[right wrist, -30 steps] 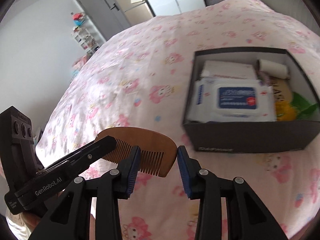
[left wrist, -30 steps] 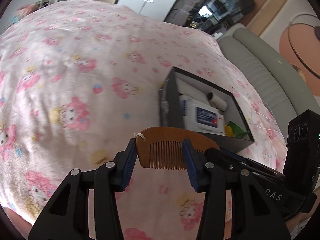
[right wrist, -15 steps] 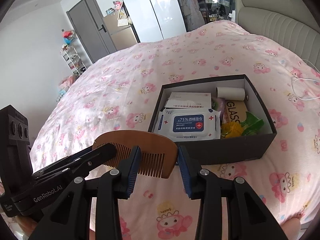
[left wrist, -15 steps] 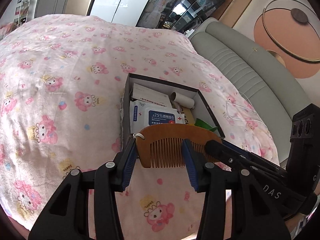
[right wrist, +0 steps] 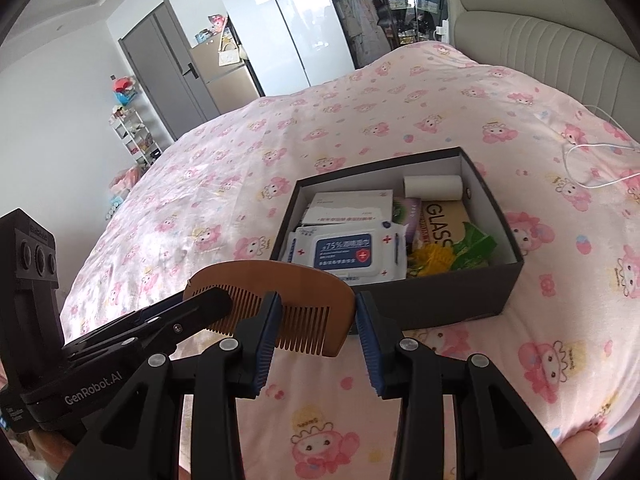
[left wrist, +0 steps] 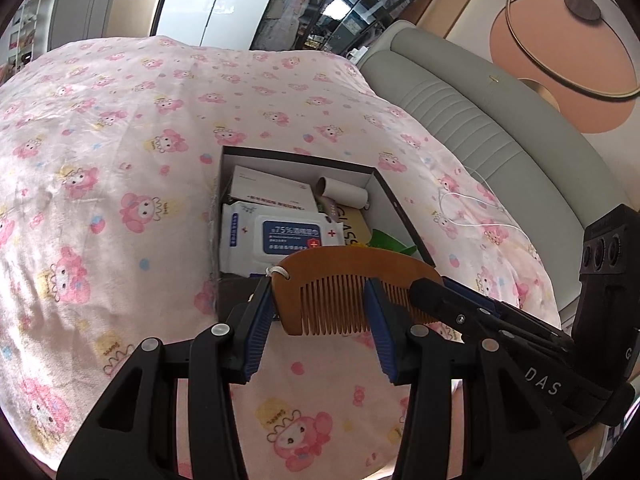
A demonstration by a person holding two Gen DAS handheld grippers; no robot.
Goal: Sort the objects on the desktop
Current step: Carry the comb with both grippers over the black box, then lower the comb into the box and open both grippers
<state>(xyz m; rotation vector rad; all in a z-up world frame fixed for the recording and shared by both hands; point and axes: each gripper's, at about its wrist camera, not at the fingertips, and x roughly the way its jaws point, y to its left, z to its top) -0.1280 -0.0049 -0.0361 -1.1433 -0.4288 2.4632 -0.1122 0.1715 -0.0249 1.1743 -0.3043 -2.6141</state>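
A wooden comb point(left wrist: 352, 272) hangs in the air, teeth down, just short of the dark open box point(left wrist: 396, 200). My left gripper point(left wrist: 318, 300) is shut on the comb's left end, its left pad against the end with the white loop. The right gripper point(left wrist: 424, 292) comes in from the right onto the other end. In the right wrist view the comb point(right wrist: 280, 280) sits between the fingers of my right gripper point(right wrist: 316, 308), which is shut on it. There the left gripper point(right wrist: 216, 304) covers its left part, and the box point(right wrist: 460, 296) lies just beyond.
The box holds a wet-wipes pack point(right wrist: 348, 252), a white roll point(right wrist: 432, 188), flat packets and green and yellow items. It rests on a bed with a pink cartoon-print cover point(left wrist: 120, 160). A white cable point(right wrist: 588, 160) lies at right near the grey headboard point(left wrist: 480, 120).
Both grippers have risen with the comb held the same way between them. The box has come to lie straight beyond the comb and shows more of its inside.
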